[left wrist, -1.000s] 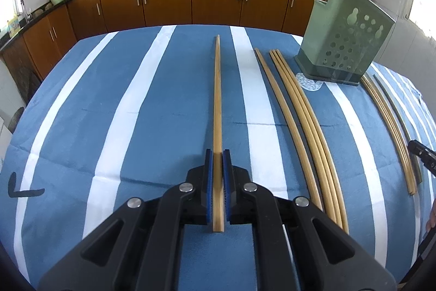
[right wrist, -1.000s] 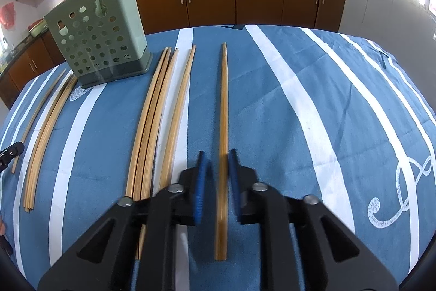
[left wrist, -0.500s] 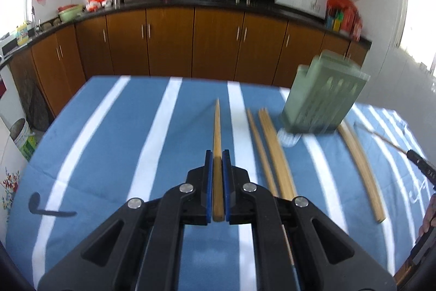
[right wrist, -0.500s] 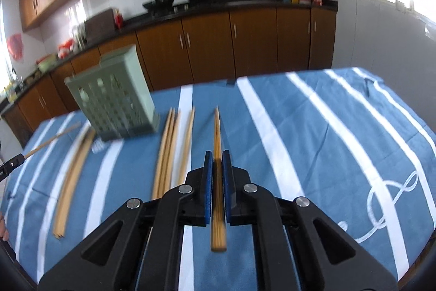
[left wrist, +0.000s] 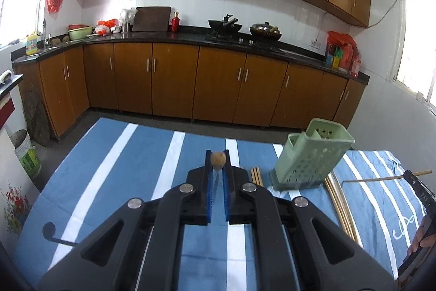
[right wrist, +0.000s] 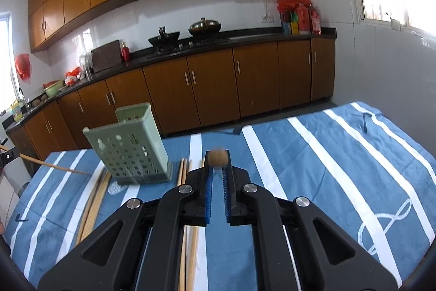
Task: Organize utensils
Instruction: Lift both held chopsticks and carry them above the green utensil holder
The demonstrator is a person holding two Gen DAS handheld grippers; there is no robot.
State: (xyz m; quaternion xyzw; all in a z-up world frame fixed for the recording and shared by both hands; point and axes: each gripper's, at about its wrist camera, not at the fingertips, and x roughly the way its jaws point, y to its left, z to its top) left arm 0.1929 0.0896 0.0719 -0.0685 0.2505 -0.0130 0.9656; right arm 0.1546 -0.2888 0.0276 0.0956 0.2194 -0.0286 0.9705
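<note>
Each hand-held gripper point(left wrist: 217, 162) point(right wrist: 217, 160) is clamped on one chopstick point(left wrist: 218, 158) point(right wrist: 217, 158) pointing straight ahead

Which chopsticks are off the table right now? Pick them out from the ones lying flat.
Two: one chopstick clamped end-on in the left tongs, and another chopstick clamped in the right tongs. The other chopsticks lie on the striped cloth beside the green holder.

Hand-held gripper point(left wrist: 217, 164) clamped on chopstick point(left wrist: 217, 158), seen end-on, above striped desk point(left wrist: 114, 176); green holder point(left wrist: 310, 157) right, loose chopsticks point(left wrist: 339, 202) beside.
</note>
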